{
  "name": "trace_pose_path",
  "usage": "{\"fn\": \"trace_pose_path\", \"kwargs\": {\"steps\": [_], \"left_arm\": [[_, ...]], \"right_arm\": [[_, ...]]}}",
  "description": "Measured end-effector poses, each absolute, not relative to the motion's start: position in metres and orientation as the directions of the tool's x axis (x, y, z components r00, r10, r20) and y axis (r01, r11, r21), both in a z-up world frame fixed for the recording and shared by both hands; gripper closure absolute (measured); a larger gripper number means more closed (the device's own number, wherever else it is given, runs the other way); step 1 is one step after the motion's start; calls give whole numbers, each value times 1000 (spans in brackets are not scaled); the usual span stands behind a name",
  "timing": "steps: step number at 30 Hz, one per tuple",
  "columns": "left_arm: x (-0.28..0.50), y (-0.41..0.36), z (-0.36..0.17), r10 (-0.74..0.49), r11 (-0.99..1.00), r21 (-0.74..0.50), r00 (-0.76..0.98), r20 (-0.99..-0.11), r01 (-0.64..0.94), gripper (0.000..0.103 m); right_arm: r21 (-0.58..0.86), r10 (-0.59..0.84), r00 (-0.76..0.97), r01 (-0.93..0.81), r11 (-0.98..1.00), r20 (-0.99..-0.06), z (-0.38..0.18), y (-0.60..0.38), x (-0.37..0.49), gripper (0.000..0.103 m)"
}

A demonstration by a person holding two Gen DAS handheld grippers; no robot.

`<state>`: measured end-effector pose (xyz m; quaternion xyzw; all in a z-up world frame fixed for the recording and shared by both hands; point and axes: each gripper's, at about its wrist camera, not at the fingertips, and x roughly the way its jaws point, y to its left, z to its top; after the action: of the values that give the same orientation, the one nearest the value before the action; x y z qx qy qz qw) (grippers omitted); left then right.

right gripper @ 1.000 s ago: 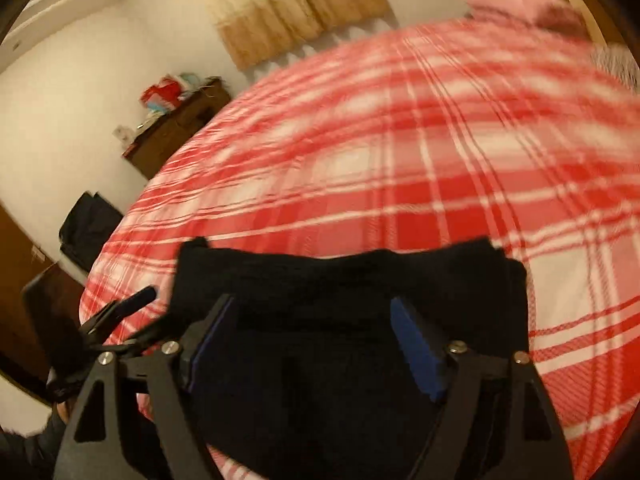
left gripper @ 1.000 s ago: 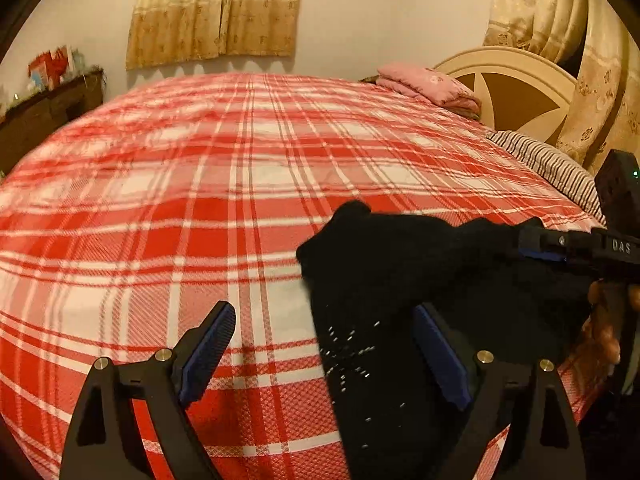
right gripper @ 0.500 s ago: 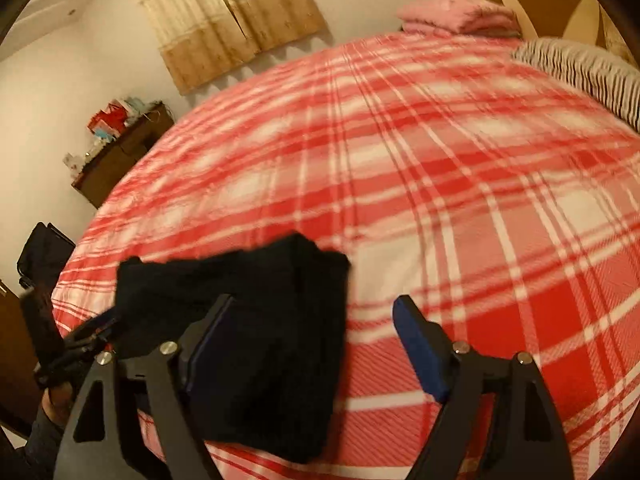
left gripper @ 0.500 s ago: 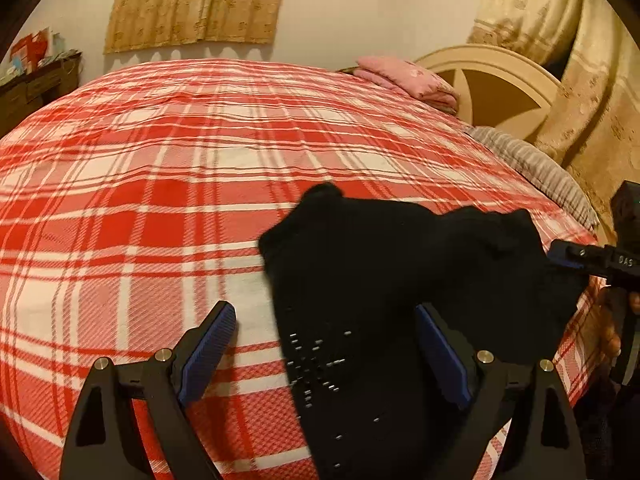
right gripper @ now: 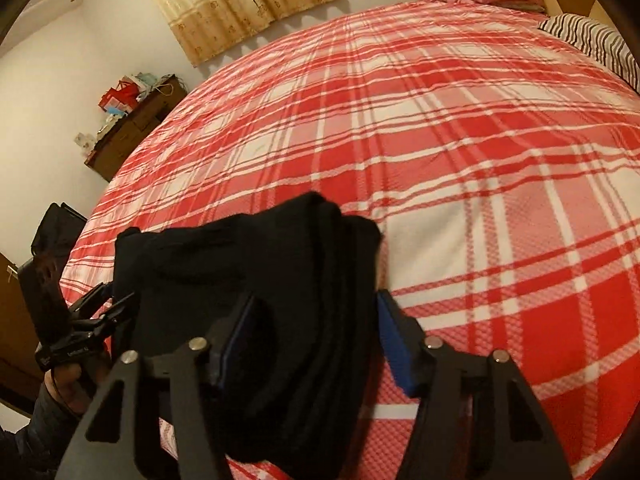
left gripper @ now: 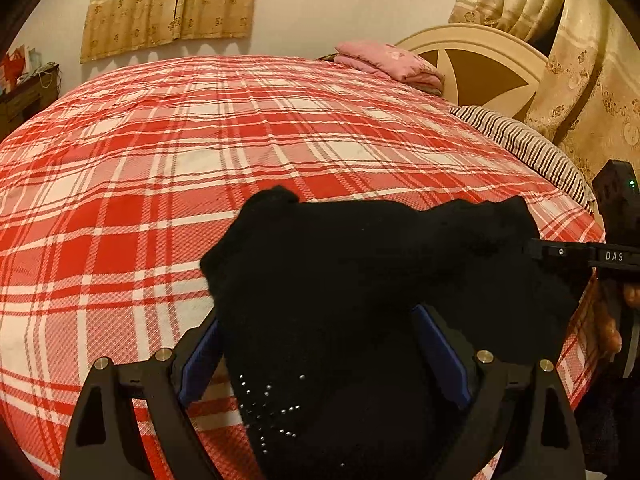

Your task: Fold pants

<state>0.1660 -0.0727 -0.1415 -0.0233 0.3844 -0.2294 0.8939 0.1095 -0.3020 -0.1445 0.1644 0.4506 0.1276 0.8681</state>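
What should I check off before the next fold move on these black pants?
1. Pants lying on the plaid bedspread, not hanging off: cannot tell; the near end runs out of view below.
2. Left gripper straddling the cloth: ok; jaws stand wide, cloth lies between the pads, no pinch visible.
3. Right gripper on the pants' edge: ok; jaws have just been closing, with stacked layers between them.
4. Right grip complete: cannot tell; the blue right pad seems just clear of the cloth.
5. Open bedspread beyond the pants to fold onto: ok.
6. Pink bedding and striped pillow away from the pants: ok.
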Motion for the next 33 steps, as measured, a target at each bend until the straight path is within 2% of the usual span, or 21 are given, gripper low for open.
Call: {"fn": "trace_pose_path", "kwargs": {"steps": [5, 10, 12, 17, 19, 25, 33], "left_arm": [[164, -73, -141, -434, 889, -215, 596, -675, 405, 21], [161, -74, -139, -446, 881, -212, 595, -668, 422, 37], [161, -71, -138, -455, 877, -220, 594, -664, 426, 41], [158, -69, -137, -469, 870, -230, 591, -656, 436, 52], [158, -70, -136, -485, 861, -241, 582, -653, 448, 63], [155, -63, -129, -503, 854, -266, 580, -640, 447, 78], [150, -35, -109, -551, 834, -354, 600, -580, 423, 82]], "right_arm": [[457, 408, 561, -58, 888, -721, -147, -311, 107, 56], [473, 421, 564, -61, 879, -711, -146, -313, 106, 66], [481, 430, 570, -69, 874, -700, -144, -311, 104, 74], [508, 453, 584, -78, 858, -674, -143, -309, 100, 75], [508, 449, 590, -77, 858, -671, -142, -308, 98, 76], [483, 424, 623, -84, 872, -657, -129, -301, 91, 77], [455, 436, 652, -154, 877, -620, -93, -283, 89, 77]]}}
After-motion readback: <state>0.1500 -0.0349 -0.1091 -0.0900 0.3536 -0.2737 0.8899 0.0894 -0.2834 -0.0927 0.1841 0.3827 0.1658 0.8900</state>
